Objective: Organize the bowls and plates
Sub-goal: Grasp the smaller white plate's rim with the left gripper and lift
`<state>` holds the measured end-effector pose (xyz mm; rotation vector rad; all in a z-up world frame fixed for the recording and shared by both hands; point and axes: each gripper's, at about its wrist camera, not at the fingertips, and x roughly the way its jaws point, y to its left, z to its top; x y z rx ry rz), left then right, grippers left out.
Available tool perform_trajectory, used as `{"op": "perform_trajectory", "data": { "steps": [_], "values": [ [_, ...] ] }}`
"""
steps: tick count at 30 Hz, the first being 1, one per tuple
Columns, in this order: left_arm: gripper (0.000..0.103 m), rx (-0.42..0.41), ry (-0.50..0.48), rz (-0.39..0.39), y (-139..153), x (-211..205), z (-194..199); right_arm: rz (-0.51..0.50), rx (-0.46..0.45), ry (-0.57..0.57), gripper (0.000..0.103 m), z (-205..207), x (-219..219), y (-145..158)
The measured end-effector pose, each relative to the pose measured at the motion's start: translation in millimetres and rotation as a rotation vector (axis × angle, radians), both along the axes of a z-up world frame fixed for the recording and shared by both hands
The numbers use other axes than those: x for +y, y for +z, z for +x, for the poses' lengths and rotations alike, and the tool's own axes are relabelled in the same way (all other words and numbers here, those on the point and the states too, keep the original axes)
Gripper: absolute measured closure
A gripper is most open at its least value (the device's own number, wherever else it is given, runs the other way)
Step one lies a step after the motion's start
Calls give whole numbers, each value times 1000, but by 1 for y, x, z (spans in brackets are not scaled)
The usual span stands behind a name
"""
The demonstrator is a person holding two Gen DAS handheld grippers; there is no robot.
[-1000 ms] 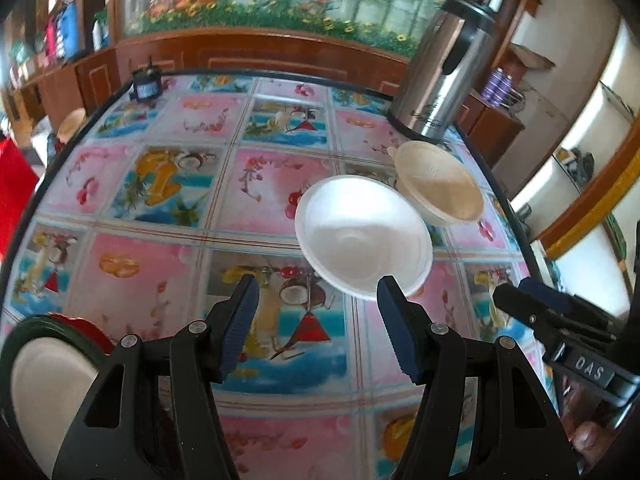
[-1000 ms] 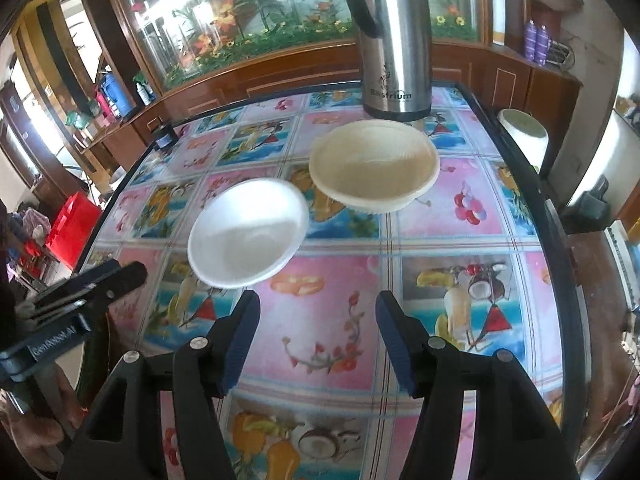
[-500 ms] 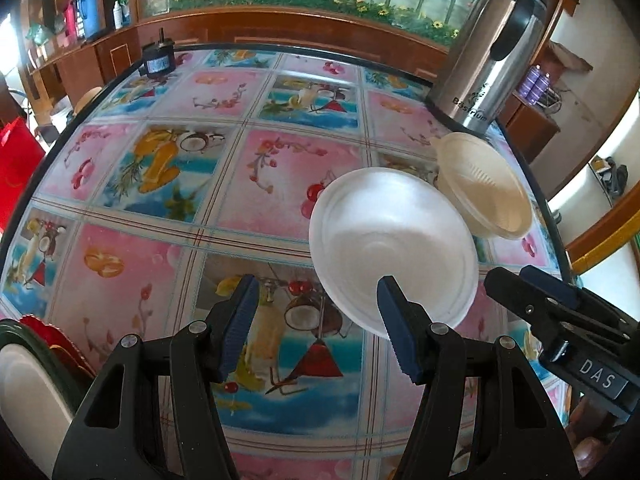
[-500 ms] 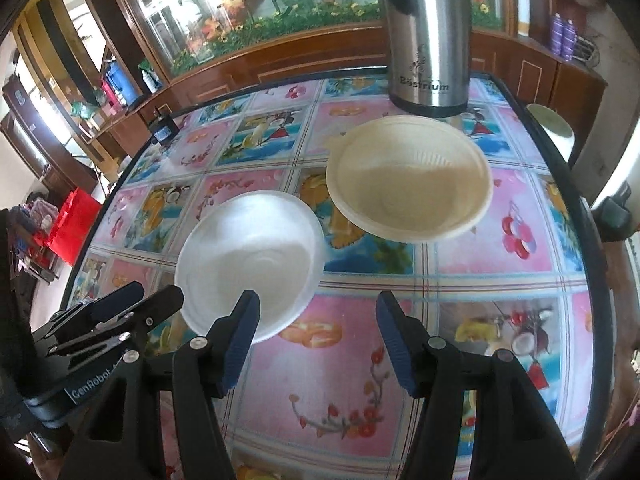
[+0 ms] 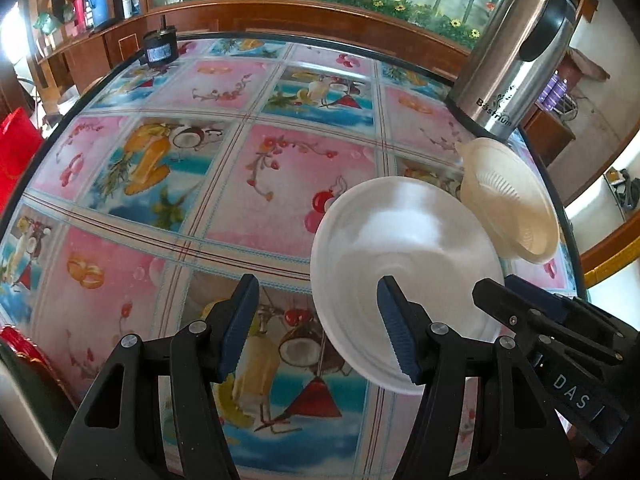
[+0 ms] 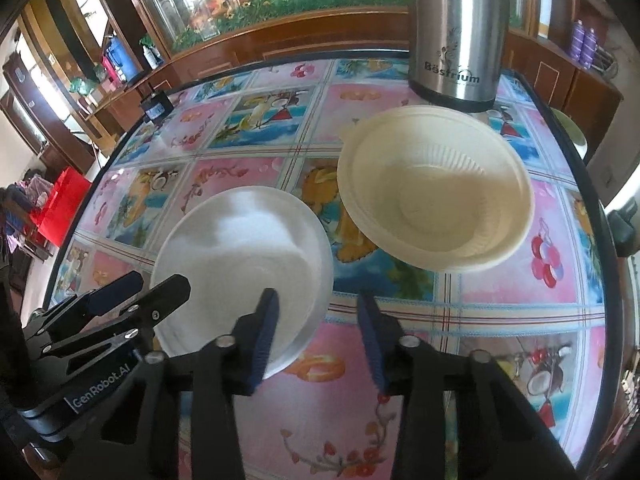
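Note:
A white bowl (image 5: 404, 256) stands on the colourful tablecloth, with a cream bowl (image 5: 508, 200) just behind it to the right. My left gripper (image 5: 318, 328) is open at the white bowl's near left rim; its right finger is over the bowl's inside and its left finger is outside. In the right wrist view my right gripper (image 6: 318, 332) is closing astride the white bowl's (image 6: 240, 248) near right rim. Its left finger is over the inside, its right finger clear of the wall. The cream bowl (image 6: 436, 188) sits untouched beyond.
A tall steel thermos (image 6: 456, 28) stands behind the cream bowl near the table's far right edge. A small black canister (image 5: 160, 46) sits at the far left edge. A stack of plates (image 5: 16, 400) shows at the lower left of the left wrist view.
Both grippers have come forward and down to the white bowl, one at each side of it. The right gripper's jaws have narrowed; the left jaws kept their width.

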<state>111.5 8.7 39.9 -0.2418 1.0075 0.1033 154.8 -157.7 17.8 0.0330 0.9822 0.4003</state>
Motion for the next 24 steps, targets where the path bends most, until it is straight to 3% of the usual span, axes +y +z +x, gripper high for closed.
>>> {"op": "perform_trajectory", "data": {
  "steps": [2, 4, 6, 9, 16, 24],
  "values": [
    [42, 1, -12, 4, -4, -2, 2, -11, 0, 7, 76, 0, 1, -2],
    [52, 1, -28, 20, -7, -6, 3, -24, -10, 13, 81, -1, 2, -2],
    [72, 19, -43, 15, -11, -7, 5, -19, -14, 22, 85, -3, 1, -1],
    [78, 20, -57, 2, -12, -8, 3, -14, -16, 30, 86, -8, -1, 1],
    [79, 15, -92, -15, -5, -9, -15, -16, -10, 40, 86, -23, 1, -1],
    [79, -20, -175, -3, 8, -22, -60, -24, -42, 28, 85, -68, -8, 8]
  ]
}}
